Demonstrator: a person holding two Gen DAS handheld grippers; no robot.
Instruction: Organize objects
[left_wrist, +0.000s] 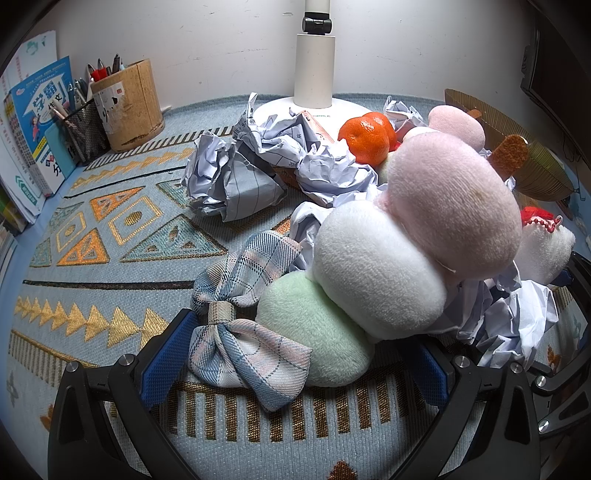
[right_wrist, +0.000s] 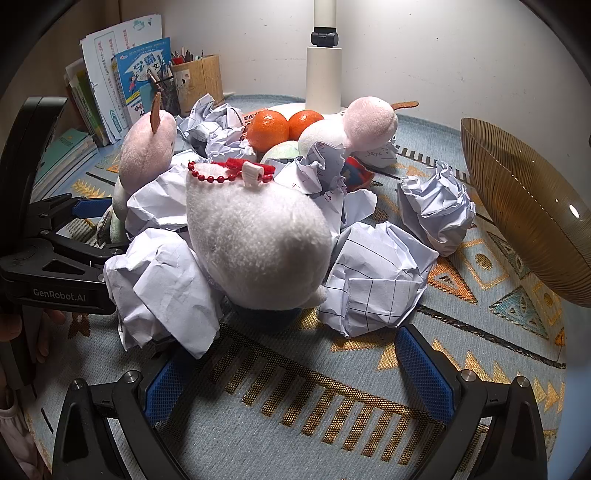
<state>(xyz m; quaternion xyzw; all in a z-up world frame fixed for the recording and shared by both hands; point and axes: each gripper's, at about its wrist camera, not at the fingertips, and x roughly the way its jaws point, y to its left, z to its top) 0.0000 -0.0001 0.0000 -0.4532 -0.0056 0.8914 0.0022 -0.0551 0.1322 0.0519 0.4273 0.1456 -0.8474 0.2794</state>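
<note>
Plush in pink, white and green, the dumpling toy (left_wrist: 388, 258) is lying on the counter (left_wrist: 110, 258) amid crumpled paper (left_wrist: 236, 177), its green end and plaid bow (left_wrist: 243, 332) being straddled by the left tongs (left_wrist: 291, 354), which are spread wide and holding nothing. The right tongs (right_wrist: 299, 365) are likewise being held released before a white plush (right_wrist: 255, 243). Two oranges (left_wrist: 365, 138) are resting behind. Closure is best being made low on the green ball, the bow and paper being kept out.
</note>
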